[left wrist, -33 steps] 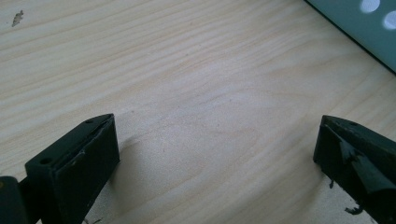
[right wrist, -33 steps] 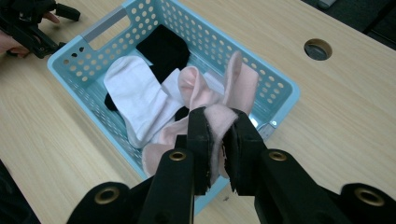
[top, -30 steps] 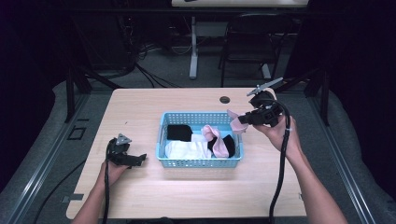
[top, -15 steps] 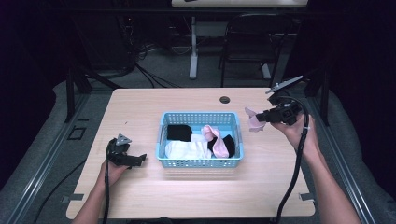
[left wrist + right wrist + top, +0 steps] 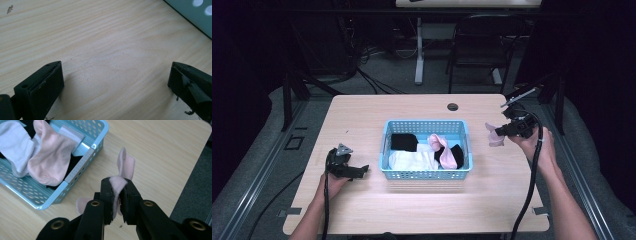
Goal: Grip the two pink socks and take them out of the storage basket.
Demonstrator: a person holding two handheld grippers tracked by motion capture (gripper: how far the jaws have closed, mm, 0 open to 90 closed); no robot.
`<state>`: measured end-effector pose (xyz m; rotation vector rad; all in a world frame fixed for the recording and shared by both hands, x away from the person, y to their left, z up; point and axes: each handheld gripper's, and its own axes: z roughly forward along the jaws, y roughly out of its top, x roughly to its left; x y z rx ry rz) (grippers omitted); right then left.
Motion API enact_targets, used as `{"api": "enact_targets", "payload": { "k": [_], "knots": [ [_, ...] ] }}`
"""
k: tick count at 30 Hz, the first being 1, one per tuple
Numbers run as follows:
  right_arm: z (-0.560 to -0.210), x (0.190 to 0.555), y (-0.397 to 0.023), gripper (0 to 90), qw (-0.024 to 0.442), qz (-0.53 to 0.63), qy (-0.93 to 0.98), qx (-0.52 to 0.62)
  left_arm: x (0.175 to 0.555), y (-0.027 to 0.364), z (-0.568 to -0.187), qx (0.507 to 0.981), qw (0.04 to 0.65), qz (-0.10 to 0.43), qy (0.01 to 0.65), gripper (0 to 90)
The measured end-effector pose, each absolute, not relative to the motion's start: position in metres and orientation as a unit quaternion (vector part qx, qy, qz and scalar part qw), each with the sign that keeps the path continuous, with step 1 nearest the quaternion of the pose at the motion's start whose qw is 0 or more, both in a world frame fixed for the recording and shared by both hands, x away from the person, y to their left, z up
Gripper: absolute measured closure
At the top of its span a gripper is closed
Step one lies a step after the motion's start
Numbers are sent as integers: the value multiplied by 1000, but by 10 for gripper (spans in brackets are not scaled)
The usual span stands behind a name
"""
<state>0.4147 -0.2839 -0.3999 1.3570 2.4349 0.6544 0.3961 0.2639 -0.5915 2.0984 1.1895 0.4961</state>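
Observation:
A light blue perforated basket (image 5: 428, 173) (image 5: 82, 166) sits mid-table holding black, white and pink socks (image 5: 446, 149) (image 5: 47, 162). My right gripper (image 5: 501, 132) (image 5: 117, 195) is to the right of the basket, above the tabletop, shut on a small pink sock (image 5: 493, 135) (image 5: 125, 167) that hangs from its jaws. My left gripper (image 5: 358, 170) (image 5: 115, 82) rests low on the table left of the basket, jaws wide apart with bare wood between them.
A light wooden table (image 5: 377, 115) has a dark round grommet (image 5: 452, 106) near its far edge. Black cables trail from both grippers. A chair and table legs stand in the dark behind; the floor drops away at the right.
My right gripper has carried the pink sock from over the basket's right end out to the right and lower, beside the basket. The left gripper has stayed put.

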Motion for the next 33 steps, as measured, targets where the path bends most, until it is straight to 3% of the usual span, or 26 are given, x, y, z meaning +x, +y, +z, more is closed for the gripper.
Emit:
{"api": "enact_targets", "payload": {
  "k": [12, 26, 33],
  "knots": [
    [-431, 425, -298, 809, 115, 193, 835, 502, 396, 264, -591, 804, 333, 190, 455, 2],
    [-503, 436, -307, 813, 59, 154, 829, 535, 395, 264, -592, 803, 335, 191, 454, 2],
    [-517, 437, -313, 794, 37, 160, 828, 536, 395, 264, -592, 803, 335, 190, 454, 2]
  ]
}}
